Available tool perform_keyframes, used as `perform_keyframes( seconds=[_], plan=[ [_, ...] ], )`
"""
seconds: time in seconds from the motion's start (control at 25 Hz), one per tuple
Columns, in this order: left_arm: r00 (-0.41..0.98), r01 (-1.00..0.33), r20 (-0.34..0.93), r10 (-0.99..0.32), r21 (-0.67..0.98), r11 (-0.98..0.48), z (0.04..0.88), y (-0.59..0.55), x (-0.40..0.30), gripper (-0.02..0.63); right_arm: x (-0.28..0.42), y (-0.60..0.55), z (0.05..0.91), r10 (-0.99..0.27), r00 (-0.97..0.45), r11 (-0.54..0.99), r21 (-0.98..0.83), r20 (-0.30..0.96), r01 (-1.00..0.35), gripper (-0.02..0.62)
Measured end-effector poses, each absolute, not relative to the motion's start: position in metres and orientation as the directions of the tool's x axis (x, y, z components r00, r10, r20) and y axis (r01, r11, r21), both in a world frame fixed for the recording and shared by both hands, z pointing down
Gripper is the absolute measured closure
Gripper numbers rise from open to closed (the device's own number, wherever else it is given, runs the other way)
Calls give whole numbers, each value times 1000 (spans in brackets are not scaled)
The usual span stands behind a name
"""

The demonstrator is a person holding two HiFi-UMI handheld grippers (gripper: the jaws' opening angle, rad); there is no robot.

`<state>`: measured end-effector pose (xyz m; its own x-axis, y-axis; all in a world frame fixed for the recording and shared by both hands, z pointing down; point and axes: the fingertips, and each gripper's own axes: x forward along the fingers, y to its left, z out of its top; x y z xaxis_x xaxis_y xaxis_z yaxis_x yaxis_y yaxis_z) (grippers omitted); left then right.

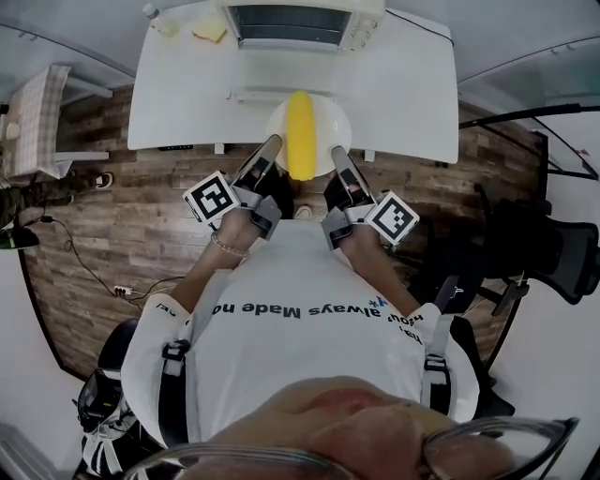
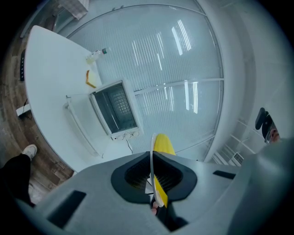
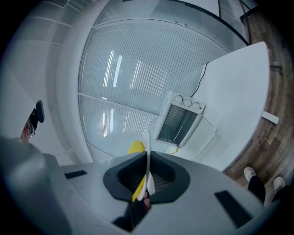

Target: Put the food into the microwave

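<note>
Spanning the top of the head view, a white desk (image 1: 403, 103) carries a microwave (image 1: 291, 23). In front of it is a white plate (image 1: 326, 120) bearing long yellow food (image 1: 300, 145). The left gripper (image 1: 272, 145) and right gripper (image 1: 337, 155) hold the plate, their fingers clamped on opposite rims.

The person is wearing a white short-sleeved T-shirt (image 1: 300, 352) with dark printed lettering, black buckled harness straps (image 1: 172, 398) and a thin bracelet (image 1: 225, 247). The grey-and-black left tool (image 1: 274, 142) and right tool (image 1: 336, 152) are each carrying a white black-marked cube (image 1: 213, 199).
</note>
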<state>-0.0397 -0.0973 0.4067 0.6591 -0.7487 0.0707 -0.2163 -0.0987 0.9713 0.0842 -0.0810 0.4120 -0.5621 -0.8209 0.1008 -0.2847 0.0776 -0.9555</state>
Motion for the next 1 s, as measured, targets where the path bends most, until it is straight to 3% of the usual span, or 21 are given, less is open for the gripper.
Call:
perform_keyframes(
  seconds=[1.0],
  plan=[
    [701,-199,58,-711,973,-118,405,-285,-117,588,5,-263,407,-850,-516,65,-952,104,-299,572]
  ],
)
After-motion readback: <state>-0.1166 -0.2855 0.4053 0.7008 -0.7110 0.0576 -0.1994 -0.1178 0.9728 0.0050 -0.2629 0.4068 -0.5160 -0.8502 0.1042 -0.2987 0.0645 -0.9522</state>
